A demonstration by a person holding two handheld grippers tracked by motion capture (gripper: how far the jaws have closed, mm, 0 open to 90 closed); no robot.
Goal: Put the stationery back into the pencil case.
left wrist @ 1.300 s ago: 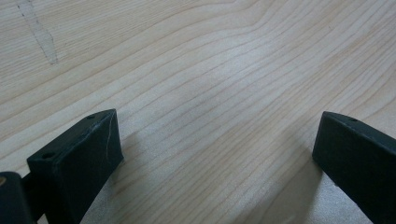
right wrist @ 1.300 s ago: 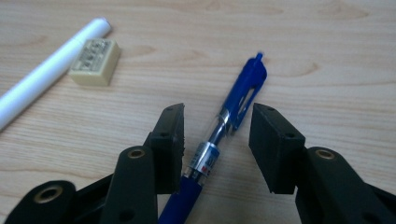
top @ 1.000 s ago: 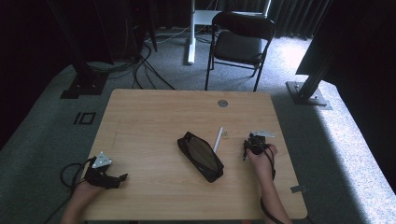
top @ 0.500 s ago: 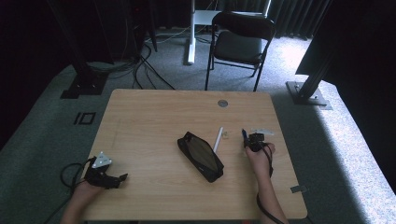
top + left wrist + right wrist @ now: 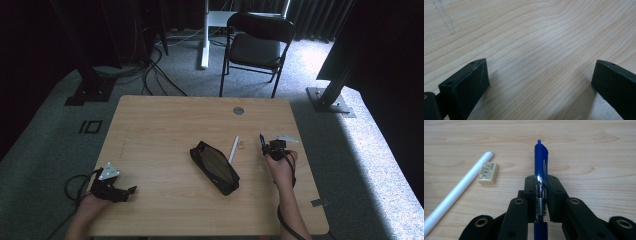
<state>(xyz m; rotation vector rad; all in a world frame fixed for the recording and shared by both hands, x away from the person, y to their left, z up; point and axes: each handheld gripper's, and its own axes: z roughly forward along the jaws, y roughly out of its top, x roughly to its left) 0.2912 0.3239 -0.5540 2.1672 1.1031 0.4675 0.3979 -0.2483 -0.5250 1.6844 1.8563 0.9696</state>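
Shifted inward along the pale wooden table (image 5: 165, 125) since a second ago — right tool (image 5: 541, 195) clamped on blue plastic pen (image 5: 540, 160), nearer black fabric pencil pouch (image 5: 215, 166); left tool (image 5: 539, 82) resting agape — likely carrying toward pouch.

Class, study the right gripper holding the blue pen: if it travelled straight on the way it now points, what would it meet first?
Probably nothing: ahead of the right gripper and its blue pen lies bare table; the eraser and white pen sit off to one side.
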